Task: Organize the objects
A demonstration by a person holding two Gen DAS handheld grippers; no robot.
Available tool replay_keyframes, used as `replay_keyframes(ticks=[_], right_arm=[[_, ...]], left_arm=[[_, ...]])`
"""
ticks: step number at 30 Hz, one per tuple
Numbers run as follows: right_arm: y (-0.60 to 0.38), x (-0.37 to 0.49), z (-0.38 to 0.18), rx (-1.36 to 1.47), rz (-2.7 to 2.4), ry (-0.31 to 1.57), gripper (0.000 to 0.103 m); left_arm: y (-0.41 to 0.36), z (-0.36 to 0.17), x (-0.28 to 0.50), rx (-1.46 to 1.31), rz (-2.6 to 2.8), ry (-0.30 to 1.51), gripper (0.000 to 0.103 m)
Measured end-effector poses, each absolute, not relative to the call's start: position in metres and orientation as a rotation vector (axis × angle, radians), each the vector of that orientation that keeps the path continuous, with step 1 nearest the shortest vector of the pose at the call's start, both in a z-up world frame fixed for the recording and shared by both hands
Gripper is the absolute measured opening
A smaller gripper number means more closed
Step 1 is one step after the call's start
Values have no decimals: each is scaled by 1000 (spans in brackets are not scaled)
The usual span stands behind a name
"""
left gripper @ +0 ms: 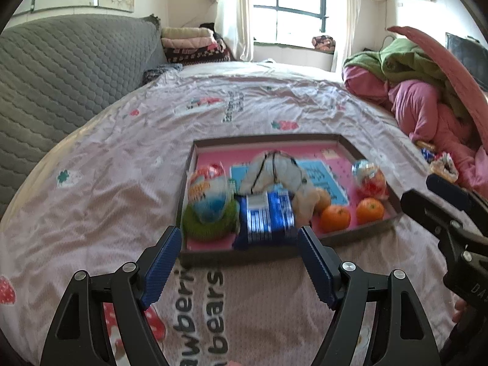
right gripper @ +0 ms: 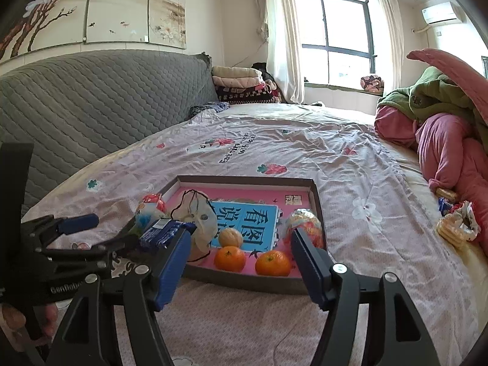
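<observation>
Ahead of both tongs, on the bed, the tray holds oranges and the blue packet. Left tongs and right tongs are released, empty. The packet overhangs the near rim; a careless push could tip it out.

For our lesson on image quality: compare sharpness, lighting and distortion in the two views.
Left wrist view: tray contents smeared by motion blur, window overexposed, bed bulging from fisheye. Right wrist view: sharper, oranges crisp, same window glare and curved edges.
</observation>
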State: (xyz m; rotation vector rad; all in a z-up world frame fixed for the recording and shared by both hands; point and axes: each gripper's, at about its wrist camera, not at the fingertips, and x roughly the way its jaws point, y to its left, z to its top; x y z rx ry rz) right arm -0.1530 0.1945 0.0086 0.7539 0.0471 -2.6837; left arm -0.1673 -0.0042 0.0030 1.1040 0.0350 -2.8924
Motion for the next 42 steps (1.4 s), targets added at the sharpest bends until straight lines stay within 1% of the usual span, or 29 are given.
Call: replay_keyframes(ticks=[10,20,29,36,42], right_arm=[[199,-137,-2,800,-2684,27,72],[197,-125,-10,825,-2683,7,75],[190,-115,-22,868,-2675,25,75],[189,-111,-35,914,-2669,26,75],[189,-105,-37,881,-2676,30,75]], left_arm=[[5,-13,-151,1168,-2898,29,79],[-1,-20,-140,1173,-2885,77,79],[1,-29,-128,1183,-2882,62,79],[-3,-35,-119,1194,-2874,90,79],[-4,-40,-115,1195,-2876,100,79]])
